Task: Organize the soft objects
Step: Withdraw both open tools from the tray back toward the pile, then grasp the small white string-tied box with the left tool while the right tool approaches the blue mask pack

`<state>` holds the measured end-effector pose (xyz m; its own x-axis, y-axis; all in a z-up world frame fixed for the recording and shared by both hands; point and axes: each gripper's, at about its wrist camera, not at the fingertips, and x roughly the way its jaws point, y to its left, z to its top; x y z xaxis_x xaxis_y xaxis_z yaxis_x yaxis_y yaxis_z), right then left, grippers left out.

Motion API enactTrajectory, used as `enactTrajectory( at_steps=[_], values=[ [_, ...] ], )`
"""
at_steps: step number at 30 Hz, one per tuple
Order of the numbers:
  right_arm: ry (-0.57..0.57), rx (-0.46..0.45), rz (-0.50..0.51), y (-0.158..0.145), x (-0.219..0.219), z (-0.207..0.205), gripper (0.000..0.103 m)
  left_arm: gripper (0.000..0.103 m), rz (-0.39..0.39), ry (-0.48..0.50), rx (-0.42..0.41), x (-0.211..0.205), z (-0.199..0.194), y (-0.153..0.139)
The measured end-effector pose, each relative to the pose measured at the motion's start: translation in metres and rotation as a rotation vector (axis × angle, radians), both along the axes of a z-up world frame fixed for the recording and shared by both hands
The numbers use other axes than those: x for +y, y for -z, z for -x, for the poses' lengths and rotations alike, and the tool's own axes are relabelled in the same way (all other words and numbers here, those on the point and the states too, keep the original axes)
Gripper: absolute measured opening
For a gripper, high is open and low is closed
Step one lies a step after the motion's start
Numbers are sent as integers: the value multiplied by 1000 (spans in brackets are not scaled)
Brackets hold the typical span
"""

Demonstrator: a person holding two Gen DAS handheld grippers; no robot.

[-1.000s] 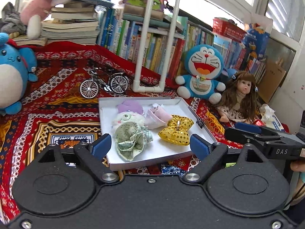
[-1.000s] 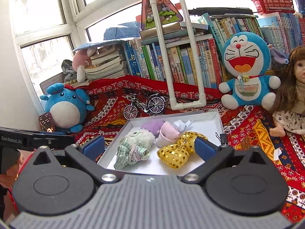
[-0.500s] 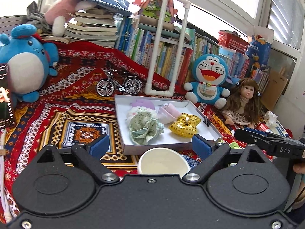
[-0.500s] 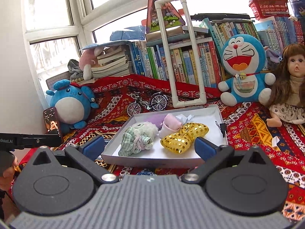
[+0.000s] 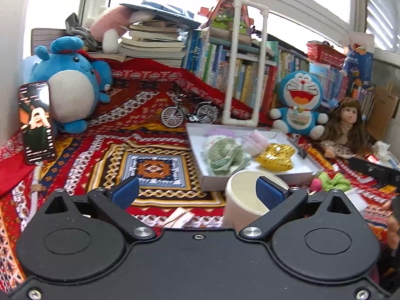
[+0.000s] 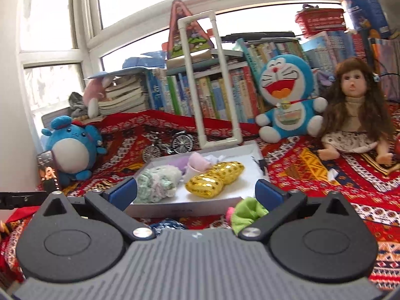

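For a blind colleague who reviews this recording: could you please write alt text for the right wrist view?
The open right gripper hovers low over a patterned red cloth, facing a white tray that holds a gold sequin bow, a green-and-white plush and a pink soft item. A green soft item lies outside the tray's near edge, with plush toys, a doll and books behind.

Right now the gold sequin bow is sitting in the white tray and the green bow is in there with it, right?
Not quite. The gold sequin bow is in the white tray, but the green bow lies outside it on the patterned cloth, by the tray's front edge, as the right wrist view shows.
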<state>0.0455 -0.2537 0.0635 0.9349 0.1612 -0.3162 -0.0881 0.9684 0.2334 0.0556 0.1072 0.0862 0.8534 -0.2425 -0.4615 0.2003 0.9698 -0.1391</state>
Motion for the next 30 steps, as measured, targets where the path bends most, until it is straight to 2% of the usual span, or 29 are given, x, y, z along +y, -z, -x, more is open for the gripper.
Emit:
enactTrajectory(
  at_steps=[12, 18, 30],
  values=[
    [97, -25, 6, 19, -11, 20, 103, 101, -29, -115, 43, 22, 1, 38],
    [119, -9, 45, 27, -9, 24, 103, 101, -54, -143, 54, 25, -2, 52],
    [115, 25, 55, 39, -4, 31, 103, 101, -72, -159, 60, 19, -12, 68]
  ],
)
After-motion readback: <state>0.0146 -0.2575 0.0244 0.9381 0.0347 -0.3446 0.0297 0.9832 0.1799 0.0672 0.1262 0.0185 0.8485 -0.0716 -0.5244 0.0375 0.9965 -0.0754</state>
